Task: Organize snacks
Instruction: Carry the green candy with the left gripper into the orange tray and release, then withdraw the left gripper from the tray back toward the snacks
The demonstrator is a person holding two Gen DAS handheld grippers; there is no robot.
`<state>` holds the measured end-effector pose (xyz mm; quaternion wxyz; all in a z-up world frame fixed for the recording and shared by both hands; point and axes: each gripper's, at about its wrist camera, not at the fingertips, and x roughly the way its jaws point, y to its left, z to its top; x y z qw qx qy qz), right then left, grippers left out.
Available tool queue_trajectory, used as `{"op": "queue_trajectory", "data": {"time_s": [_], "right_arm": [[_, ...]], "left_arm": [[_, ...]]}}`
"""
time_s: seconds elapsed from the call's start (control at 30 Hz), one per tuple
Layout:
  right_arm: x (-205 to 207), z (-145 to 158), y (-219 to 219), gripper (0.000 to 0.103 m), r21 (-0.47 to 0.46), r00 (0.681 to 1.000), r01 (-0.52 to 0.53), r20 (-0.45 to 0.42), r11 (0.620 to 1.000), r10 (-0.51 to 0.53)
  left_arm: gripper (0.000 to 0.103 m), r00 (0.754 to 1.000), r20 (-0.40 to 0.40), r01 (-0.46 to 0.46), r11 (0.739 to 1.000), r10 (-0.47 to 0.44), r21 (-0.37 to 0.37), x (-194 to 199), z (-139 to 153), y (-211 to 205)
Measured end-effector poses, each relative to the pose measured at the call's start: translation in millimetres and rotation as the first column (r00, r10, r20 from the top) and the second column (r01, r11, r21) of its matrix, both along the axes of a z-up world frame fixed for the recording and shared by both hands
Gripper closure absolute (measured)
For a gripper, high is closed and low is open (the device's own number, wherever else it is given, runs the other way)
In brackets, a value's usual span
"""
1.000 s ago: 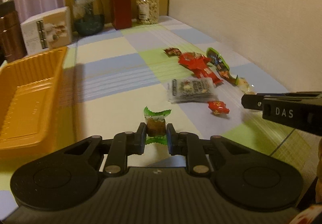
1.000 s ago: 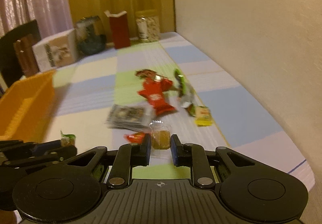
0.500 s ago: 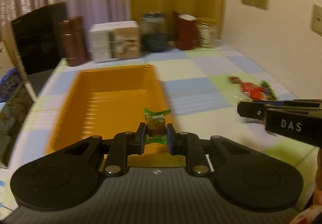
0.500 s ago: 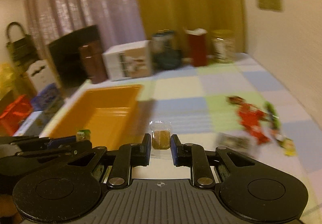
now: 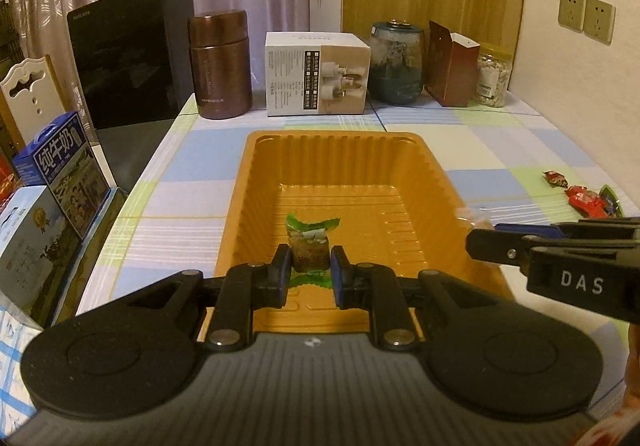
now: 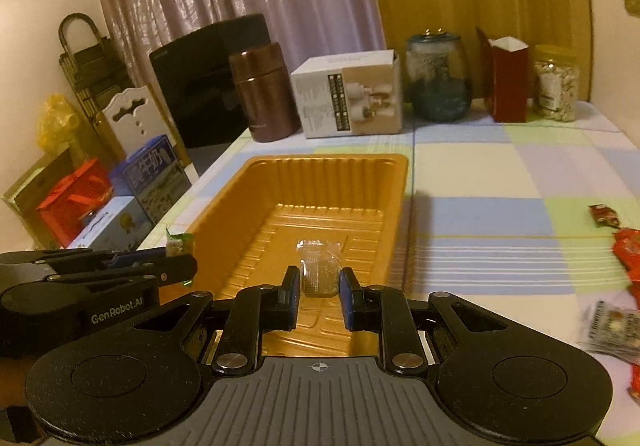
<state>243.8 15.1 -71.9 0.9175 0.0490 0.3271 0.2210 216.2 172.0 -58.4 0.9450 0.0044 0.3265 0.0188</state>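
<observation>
An orange plastic tray [image 5: 436, 173] lies on the checked tablecloth; it also shows in the right wrist view [image 6: 400, 181]. My left gripper [image 5: 309, 262] is shut on a green-wrapped brown candy [image 5: 310, 246] and holds it over the tray's near end. My right gripper [image 6: 319, 282] is shut on a clear-wrapped candy [image 6: 319, 270], also over the tray. The right gripper shows in the left wrist view [image 5: 480, 240] at the tray's right rim, and the left gripper shows in the right wrist view [image 6: 188, 266] at its left rim. Loose red snacks [image 5: 584, 197] lie to the right.
Along the back stand a brown flask [image 5: 220, 65], a white box [image 5: 316, 73], a glass jar [image 5: 396, 61], a red carton [image 5: 452, 65] and a jar of nuts [image 5: 492, 73]. Milk cartons [image 5: 60, 169] stand off the table's left edge. A flat packet [image 6: 612, 330] lies right.
Both grippers have swung left from the snack pile to above the orange tray, each still holding its candy. The tray now fills the middle of both views.
</observation>
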Motion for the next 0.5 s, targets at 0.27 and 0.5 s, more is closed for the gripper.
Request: {"op": "queue_trajectory", "data": {"time_s": [0.27, 0.5], "right_arm": [[8, -10, -1, 0.046, 0.043, 1.000, -0.003, -0.027, 0.999, 0.004], [-11, 2, -24, 0.045, 0.018, 0.998, 0.057, 0.022, 0.998, -0.057]], "left_arm": [[0.070, 1.000, -0.015, -0.015, 1.000, 0.015, -0.006, -1, -17, 7], [0.067, 0.999, -0.013, -0.030, 0.999, 0.030, -0.030, -20, -13, 1]]}}
